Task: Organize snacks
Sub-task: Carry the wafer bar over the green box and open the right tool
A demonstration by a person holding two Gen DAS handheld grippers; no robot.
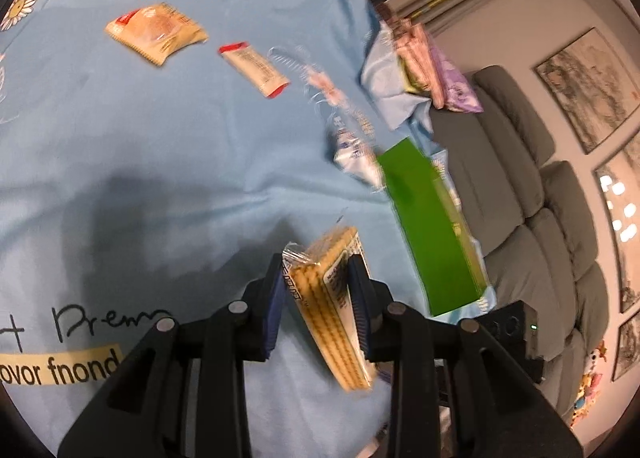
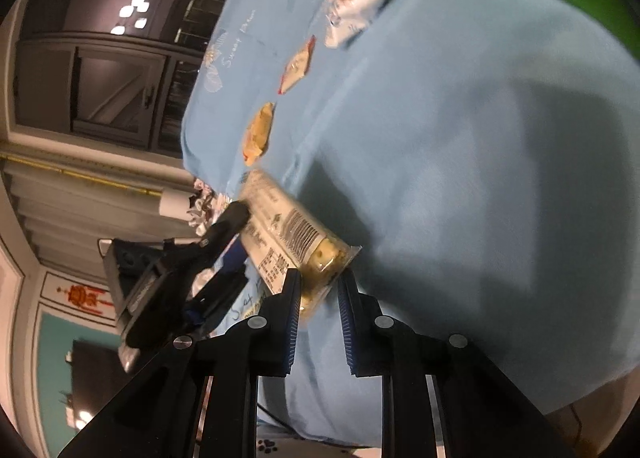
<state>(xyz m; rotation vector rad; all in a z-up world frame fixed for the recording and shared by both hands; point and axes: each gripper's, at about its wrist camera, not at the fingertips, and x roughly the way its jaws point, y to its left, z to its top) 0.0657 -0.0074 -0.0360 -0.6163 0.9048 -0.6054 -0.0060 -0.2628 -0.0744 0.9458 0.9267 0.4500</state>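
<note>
Between the left gripper's [image 1: 316,270] blue pads, a clear pack of wafer biscuits [image 1: 332,310] is clamped on edge, lifted just above the light-blue printed cloth [image 1: 180,178]. From the right wrist view, the right gripper [image 2: 318,290] has its fingers nearly together on the sealed end of that same pack [image 2: 296,234], though blur makes the contact hard to confirm. Farther across the cloth lie a bread-roll packet [image 1: 156,32], a red-ended sachet [image 1: 254,68] and a white-and-blue packet [image 1: 354,156]. Near the cloth's right edge sits a green box [image 1: 428,226], with pink and purple packets [image 1: 432,70] piled beyond it.
</note>
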